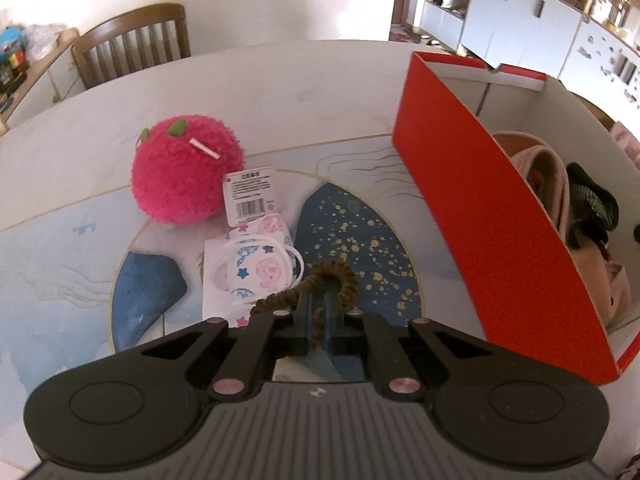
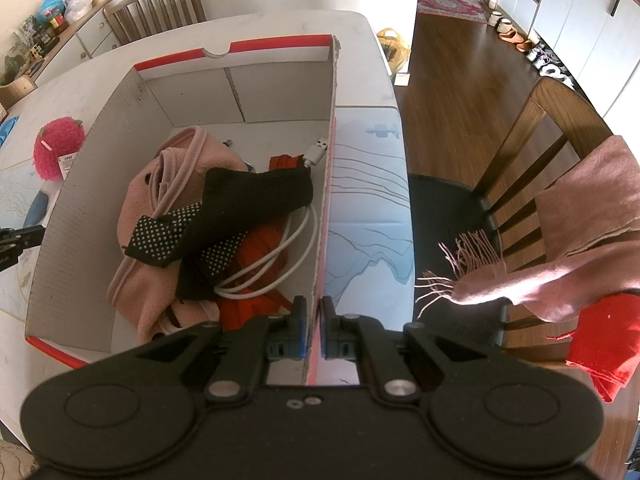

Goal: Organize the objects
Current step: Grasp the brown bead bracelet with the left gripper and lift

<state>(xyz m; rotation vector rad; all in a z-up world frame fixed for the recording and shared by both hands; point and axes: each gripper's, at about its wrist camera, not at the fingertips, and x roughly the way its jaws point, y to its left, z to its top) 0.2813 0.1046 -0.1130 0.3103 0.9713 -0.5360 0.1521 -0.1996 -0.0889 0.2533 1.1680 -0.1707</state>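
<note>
My left gripper (image 1: pixel 318 304) is shut on a brown coiled hair tie (image 1: pixel 344 282), whose loop sticks out past the fingertips above the blue-patterned mat (image 1: pixel 360 232). Just left of it lies a packaged patterned face mask (image 1: pixel 252 268), and behind that a pink fluffy ball (image 1: pixel 184 172) with a barcode tag. The red cardboard box (image 1: pixel 496 216) stands to the right. My right gripper (image 2: pixel 315 312) is shut on the box's right wall (image 2: pixel 326 184). Inside the box lie a pink fleece item (image 2: pixel 160 208), black dotted socks (image 2: pixel 240 208), a white USB cable (image 2: pixel 280 256) and red cloth.
A wooden chair (image 1: pixel 132 44) stands behind the table. Another chair (image 2: pixel 532 168) at the right carries a pink fringed scarf (image 2: pixel 560 248) and a red cloth (image 2: pixel 600 344). The table's right edge drops to a wooden floor (image 2: pixel 460 80). White cabinets line the far wall.
</note>
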